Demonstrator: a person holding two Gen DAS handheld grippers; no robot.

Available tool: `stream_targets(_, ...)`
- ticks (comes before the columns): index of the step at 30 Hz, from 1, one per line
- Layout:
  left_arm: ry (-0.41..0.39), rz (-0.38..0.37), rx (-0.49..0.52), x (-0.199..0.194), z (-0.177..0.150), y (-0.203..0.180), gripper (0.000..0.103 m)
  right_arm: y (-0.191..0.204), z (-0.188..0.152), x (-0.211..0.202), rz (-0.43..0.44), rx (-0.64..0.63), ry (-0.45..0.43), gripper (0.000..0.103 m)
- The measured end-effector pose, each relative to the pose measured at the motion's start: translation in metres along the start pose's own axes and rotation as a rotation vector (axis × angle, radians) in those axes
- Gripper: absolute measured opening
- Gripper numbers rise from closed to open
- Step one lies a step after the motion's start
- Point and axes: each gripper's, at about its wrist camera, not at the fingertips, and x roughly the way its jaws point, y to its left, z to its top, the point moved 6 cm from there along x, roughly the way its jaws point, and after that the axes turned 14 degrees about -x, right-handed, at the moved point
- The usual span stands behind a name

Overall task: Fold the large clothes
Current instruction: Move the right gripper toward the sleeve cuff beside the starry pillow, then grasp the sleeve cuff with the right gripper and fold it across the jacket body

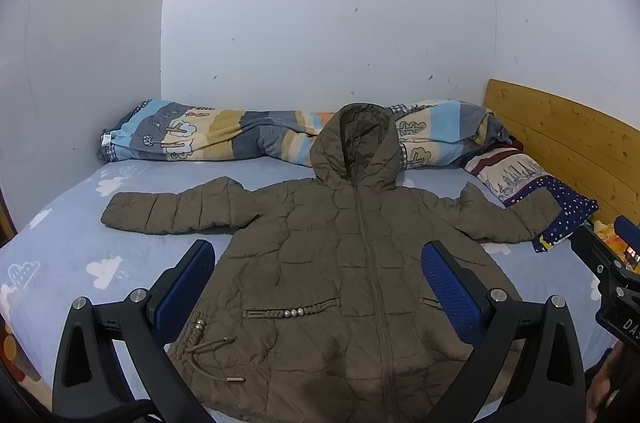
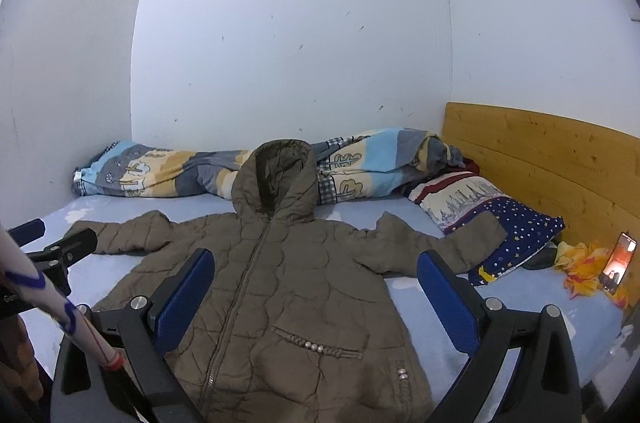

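Observation:
An olive-brown quilted hooded jacket (image 1: 336, 255) (image 2: 280, 279) lies flat and zipped on the blue bed sheet, front up, sleeves spread to both sides, hood towards the wall. Its right sleeve end rests on a starry pillow (image 1: 568, 215). My left gripper (image 1: 320, 287) hovers open above the jacket's lower half, blue pads wide apart, nothing held. My right gripper (image 2: 316, 291) is likewise open above the jacket's lower right part and holds nothing. In the right wrist view the left gripper's fingers (image 2: 52, 243) show at the left edge.
A rolled striped quilt (image 1: 224, 135) (image 2: 168, 171) lies along the wall behind the hood. Pillows (image 2: 500, 223) sit by the wooden headboard (image 2: 552, 167) at right, with a lit phone (image 2: 620, 263) and orange cloth (image 2: 584, 263). A white patterned sleeve (image 2: 48, 299) crosses the right view's lower left.

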Motion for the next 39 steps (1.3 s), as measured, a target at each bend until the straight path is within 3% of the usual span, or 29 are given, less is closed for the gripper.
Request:
stream_targets(11, 0.039, -0.003, 0.007, 0.021, -0.013, -0.005, 0.103, 0.000, -0.009, 0.013, -0.007, -0.005, 0.041, 0.103)
stream_targets(18, 0.073, -0.029, 0.068, 0.070, -0.005, -0.015, 0.103, -0.013, -0.023, 0.044, 0.021, 0.016, 0.117, 0.103)
stream_targets(24, 0.088, -0.032, 0.092, 0.143, 0.000, -0.012, 0.103, -0.086, -0.036, 0.103, 0.027, 0.138, 0.210, 0.103)
stream_targets(26, 0.128, 0.012, 0.082, 0.166, -0.007, -0.003, 0.103, -0.133, -0.052, 0.131, 0.009, 0.226, 0.279, 0.103)
stream_targets(28, 0.205, -0.018, 0.027, 0.180, -0.009, 0.003, 0.103, -0.173, -0.068, 0.153, 0.016, 0.325, 0.313, 0.103)
stream_targets(31, 0.213, -0.029, 0.010, 0.188, -0.005, 0.009, 0.103, -0.236, -0.093, 0.186, 0.048, 0.482, 0.350, 0.102)
stream_targets(36, 0.248, -0.007, -0.010, 0.202, -0.007, 0.025, 0.103, -0.330, -0.114, 0.237, 0.003, 0.605, 0.380, 0.081)
stream_targets(39, 0.277, 0.008, -0.030, 0.210, -0.011, 0.032, 0.103, -0.355, -0.124, 0.267, 0.005, 0.638, 0.410, 0.072)
